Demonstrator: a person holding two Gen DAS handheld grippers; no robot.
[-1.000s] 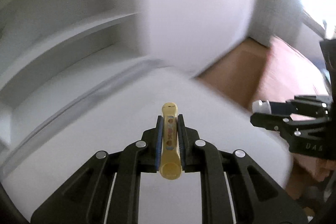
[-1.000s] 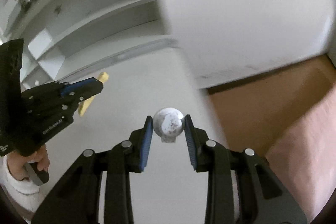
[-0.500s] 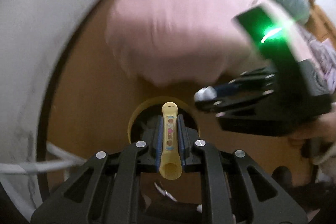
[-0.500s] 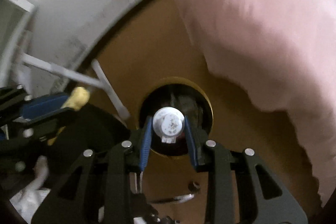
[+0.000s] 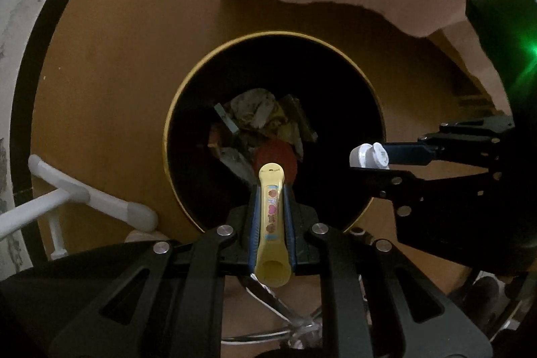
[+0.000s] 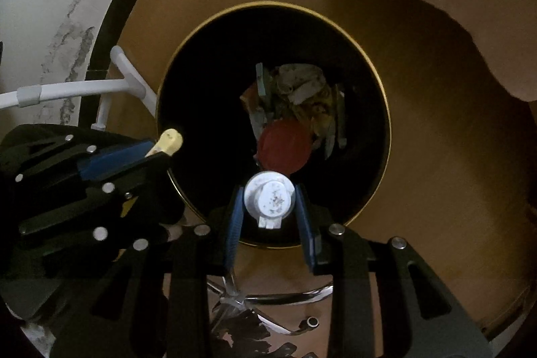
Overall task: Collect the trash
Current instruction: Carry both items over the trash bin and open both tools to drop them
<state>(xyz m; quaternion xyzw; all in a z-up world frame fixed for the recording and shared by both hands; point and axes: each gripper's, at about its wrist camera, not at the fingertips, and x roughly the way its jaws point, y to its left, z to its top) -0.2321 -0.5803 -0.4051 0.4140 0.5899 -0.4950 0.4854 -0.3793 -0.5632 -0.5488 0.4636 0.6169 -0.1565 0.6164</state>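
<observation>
I have swung both tongs down from the white desk to over the trash bin (image 5: 365, 83), left tongs (image 5: 271, 217) clamping the yellow tube (image 5: 272, 213), right tongs (image 6: 268, 207) gripping the white bottle (image 6: 268, 197).

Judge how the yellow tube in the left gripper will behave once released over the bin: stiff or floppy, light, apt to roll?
The yellow tube stays straight beyond the left gripper, so probably stiff. Its hollow end suggests lightness. Being rounded, it could roll, though the trash in the bin should stop it.
</observation>
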